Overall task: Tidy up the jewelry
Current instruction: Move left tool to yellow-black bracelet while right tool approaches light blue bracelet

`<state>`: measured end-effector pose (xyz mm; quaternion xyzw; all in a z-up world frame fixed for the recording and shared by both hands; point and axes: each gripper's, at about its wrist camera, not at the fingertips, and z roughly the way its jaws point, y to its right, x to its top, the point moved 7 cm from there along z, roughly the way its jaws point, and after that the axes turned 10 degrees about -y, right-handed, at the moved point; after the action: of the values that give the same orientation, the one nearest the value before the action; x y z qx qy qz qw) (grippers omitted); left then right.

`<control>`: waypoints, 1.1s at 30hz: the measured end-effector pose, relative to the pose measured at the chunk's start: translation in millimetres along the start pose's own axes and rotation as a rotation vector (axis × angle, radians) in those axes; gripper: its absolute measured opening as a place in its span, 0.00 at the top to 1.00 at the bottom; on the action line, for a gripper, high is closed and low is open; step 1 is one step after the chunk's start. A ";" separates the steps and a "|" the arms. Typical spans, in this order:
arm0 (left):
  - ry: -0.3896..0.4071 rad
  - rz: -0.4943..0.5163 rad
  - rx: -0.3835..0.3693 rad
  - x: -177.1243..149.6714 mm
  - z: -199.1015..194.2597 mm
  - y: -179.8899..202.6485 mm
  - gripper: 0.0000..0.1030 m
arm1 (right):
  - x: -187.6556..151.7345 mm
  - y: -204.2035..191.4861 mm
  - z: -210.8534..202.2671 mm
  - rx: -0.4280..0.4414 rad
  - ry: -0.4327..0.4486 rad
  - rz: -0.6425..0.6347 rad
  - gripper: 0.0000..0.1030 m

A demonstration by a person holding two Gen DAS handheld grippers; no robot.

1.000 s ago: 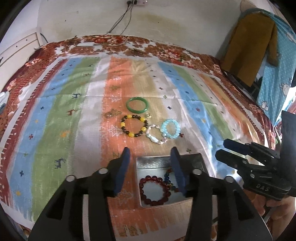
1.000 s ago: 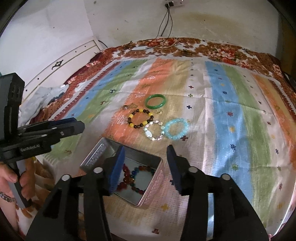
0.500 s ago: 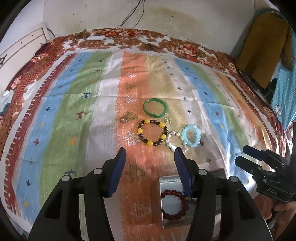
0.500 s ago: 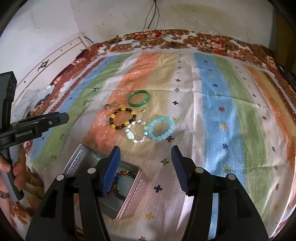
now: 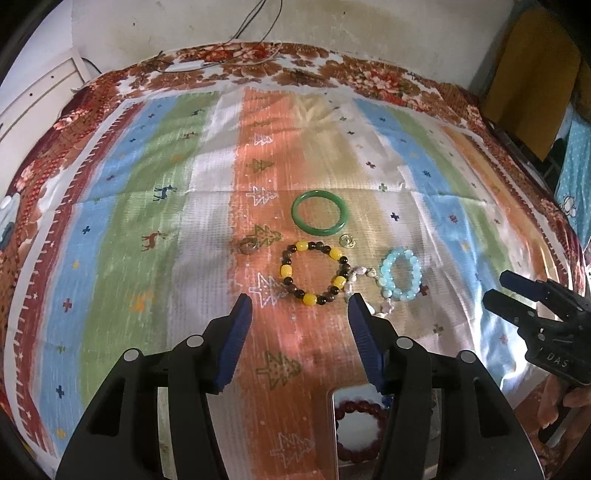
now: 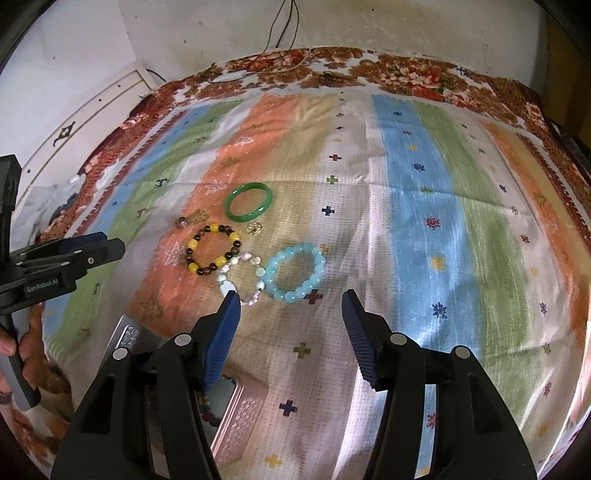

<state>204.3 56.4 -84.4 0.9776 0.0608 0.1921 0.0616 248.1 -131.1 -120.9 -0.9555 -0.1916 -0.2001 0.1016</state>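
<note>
On the striped bedcover lie a green bangle (image 5: 319,213) (image 6: 249,201), a yellow-and-brown bead bracelet (image 5: 302,245) (image 6: 194,243), a pearl bracelet (image 5: 364,273) (image 6: 236,262) and a pale blue bead bracelet (image 5: 384,267) (image 6: 275,264). A small gold charm (image 5: 348,242) and a brownish ring (image 5: 248,246) lie beside them. My left gripper (image 5: 300,299) hangs open just short of the yellow-and-brown bracelet. My right gripper (image 6: 290,293) hangs open just short of the blue one. Neither holds anything. The metal tin (image 5: 334,398) (image 6: 243,410) holds a red bead bracelet (image 5: 354,408).
The bedcover (image 5: 122,258) spreads wide on both sides of the jewelry. A wall with a hanging cable (image 5: 255,22) stands behind the bed. Brown and blue cloths (image 5: 532,74) hang at the right. A hand (image 6: 14,354) grips the left tool's handle.
Both grippers have moved forward over the bed toward the bracelets. The tin has slipped to the bottom edge of each view, under the fingers. Both pairs of jaws stand slightly wider.
</note>
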 end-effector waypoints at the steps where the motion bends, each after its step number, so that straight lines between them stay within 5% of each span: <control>1: -0.006 0.001 0.002 2.7 3.1 0.1 0.47 | 2.0 1.2 2.1 0.001 -0.004 0.006 0.45; 33: -0.092 0.015 0.031 34.5 51.6 -4.9 0.44 | 21.8 -22.3 48.4 0.046 -0.111 -0.032 0.45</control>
<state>255.3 61.1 -119.7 0.9866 0.0533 0.1462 0.0479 274.1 -90.7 -152.7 -0.9594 -0.2165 -0.1439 0.1097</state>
